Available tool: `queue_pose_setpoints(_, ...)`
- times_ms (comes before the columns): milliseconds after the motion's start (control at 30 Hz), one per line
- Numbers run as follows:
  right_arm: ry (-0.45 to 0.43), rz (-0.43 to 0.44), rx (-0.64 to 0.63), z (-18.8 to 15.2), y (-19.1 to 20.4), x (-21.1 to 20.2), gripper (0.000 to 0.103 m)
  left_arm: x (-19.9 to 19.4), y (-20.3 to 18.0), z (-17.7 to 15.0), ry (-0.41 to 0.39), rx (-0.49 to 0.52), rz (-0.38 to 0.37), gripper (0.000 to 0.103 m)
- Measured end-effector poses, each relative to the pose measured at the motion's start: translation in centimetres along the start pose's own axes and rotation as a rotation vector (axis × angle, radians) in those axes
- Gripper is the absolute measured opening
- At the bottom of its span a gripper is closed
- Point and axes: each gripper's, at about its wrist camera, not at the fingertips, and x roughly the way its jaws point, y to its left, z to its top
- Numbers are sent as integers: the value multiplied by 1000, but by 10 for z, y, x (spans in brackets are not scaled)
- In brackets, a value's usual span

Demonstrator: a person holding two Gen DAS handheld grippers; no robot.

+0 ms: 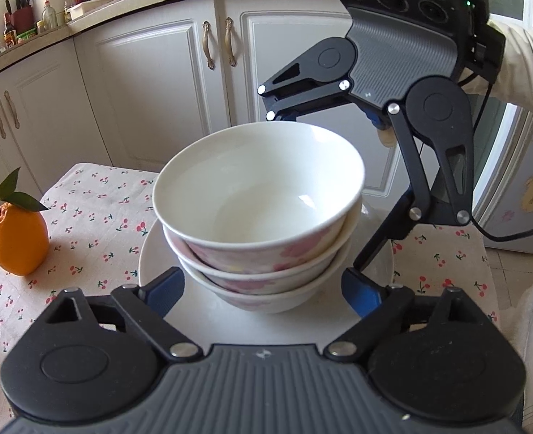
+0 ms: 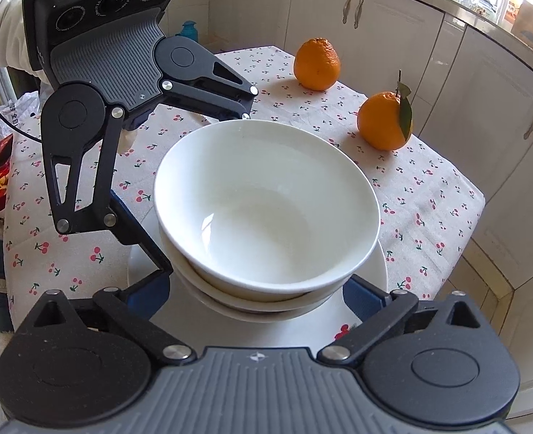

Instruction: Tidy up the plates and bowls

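Left gripper (image 1: 262, 289) spread wide, blue pads either side of the bowl stack's base, not clearly touching it; contact can't be confirmed since the stack's lower curve hides the inner pad faces. Right gripper (image 2: 257, 294) also spread, flanking the same stack from the opposite side; its left blue pad is partly covered by a finger of the left gripper, whose tip drops down in front of it. In the left wrist view the right gripper's far finger passes behind the top bowl's rim and its tip is hidden.

Stack of three bowls (image 1: 261, 217), white with pink floral outside, nested and slightly off-centre, sits on a white plate (image 1: 150, 256) near the middle of the table. Plate's front edge is cut off by the gripper bodies in both views. Whether more than one plate lies under the bowls can't be made out.

Tablecloth (image 2: 429, 195) with cherry print. Two oranges (image 2: 383, 121) (image 2: 317, 63) stand well apart from the plate, the nearer one with a leaf. White cabinets (image 1: 150, 83) behind. Counter bottles (image 1: 49, 14) small and blurry, labels unreadable.
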Motion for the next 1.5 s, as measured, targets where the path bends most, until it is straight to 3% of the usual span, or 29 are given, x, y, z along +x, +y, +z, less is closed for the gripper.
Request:
queue_pose_setpoints(133,4,-49,7,-1,8,-5,103,-17,-8,-4,-23,-16,73,96)
queue_pose_setpoints(300,-35,-146,90,1,25,-25,103,-54,-28,-11,-127,-36,243,103)
queue_pose_setpoints(433,-72,-267,212,3,50,-43,103,-75,-41,-19,-159,-119,356,103)
queue_pose_setpoints(500,-93,-319,308,1,61,-48,103,-81,-46,-27,-162,-173,366,103)
queue_pose_setpoints(633,-89,-413,505,-6,81,-46,103,-95,-60,-43,-205,-296,510,103)
queue_pose_setpoints(833,-71,-554,696,-5,118,-43,103,-117,-84,-50,-224,-471,620,102)
queue_pose_setpoints(1033,-113,-623,713,11,153,-60,103,-138,-109,-44,-159,-585,727,102)
queue_pose_setpoints(1167,-155,-652,710,18,164,-74,103,-151,-111,-45,-141,-662,750,102)
queue_pose_setpoints(1500,-200,-670,711,23,173,-83,103,-161,-123,-40,-144,-676,826,102)
